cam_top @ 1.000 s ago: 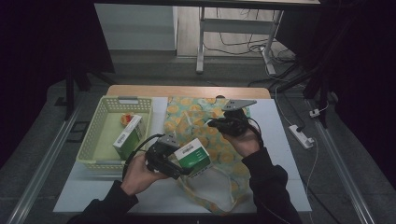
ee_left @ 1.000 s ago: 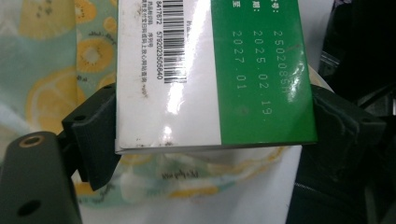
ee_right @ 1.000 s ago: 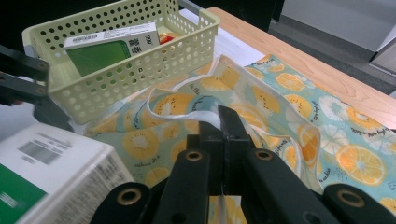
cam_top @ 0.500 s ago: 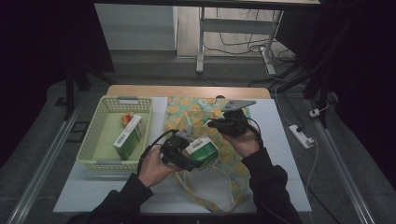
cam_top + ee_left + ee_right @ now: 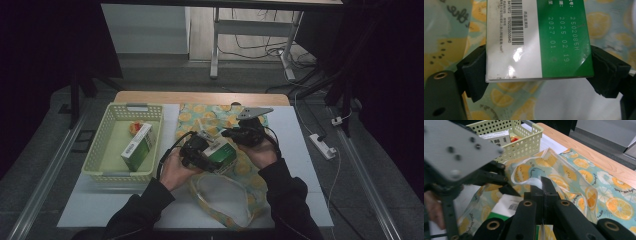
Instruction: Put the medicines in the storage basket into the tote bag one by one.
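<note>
On the white table [image 5: 95, 205], a lemon-print bag [image 5: 235, 200] lay near the front edge. Over it the left gripper [image 5: 207, 155] clamped a green-and-white box [image 5: 536, 37]; the right gripper [image 5: 543, 185] pinched the bag's rim [image 5: 534, 181].

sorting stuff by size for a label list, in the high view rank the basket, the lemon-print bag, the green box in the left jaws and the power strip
1. lemon-print bag and basket: look alike
2. green box
3. power strip, farther off, so less sure
</note>
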A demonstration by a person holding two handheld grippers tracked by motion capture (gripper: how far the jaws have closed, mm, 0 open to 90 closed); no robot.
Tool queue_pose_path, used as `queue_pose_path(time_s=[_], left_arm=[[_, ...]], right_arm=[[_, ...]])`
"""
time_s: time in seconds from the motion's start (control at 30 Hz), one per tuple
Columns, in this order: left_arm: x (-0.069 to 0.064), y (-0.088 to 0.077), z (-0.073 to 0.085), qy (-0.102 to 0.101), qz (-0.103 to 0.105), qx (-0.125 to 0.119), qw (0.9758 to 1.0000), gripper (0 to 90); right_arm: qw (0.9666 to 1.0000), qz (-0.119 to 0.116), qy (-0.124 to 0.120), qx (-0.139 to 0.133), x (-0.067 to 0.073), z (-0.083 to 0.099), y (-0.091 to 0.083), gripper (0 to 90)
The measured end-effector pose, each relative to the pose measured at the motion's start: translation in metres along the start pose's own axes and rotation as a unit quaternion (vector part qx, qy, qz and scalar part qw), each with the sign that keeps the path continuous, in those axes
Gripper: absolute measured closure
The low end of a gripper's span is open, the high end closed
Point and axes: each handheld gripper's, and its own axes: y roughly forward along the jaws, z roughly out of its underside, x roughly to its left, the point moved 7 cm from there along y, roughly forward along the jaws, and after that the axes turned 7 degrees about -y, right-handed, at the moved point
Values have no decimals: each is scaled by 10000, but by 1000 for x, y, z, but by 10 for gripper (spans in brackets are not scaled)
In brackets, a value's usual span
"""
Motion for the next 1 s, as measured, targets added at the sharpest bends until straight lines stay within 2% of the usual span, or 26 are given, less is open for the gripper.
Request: queue_pose_path(time_s=[0.4,0.73,0.83,1.0], left_arm=[[16,14,-7,-153,-317,-21,9994,148],[26,21,-11,-314,-525,-155,9980,145],[28,24,-12,-294,-617,-167,9975,142],[28,27,-14,-310,-624,-208,9974,132]], right_arm=[[10000,1,34,50,-2,3,3,900],[10000,14,45,82,-4,5,4,900],[9999,24,40,90,-4,6,4,900],[9999,45,56,86,-5,6,4,900]])
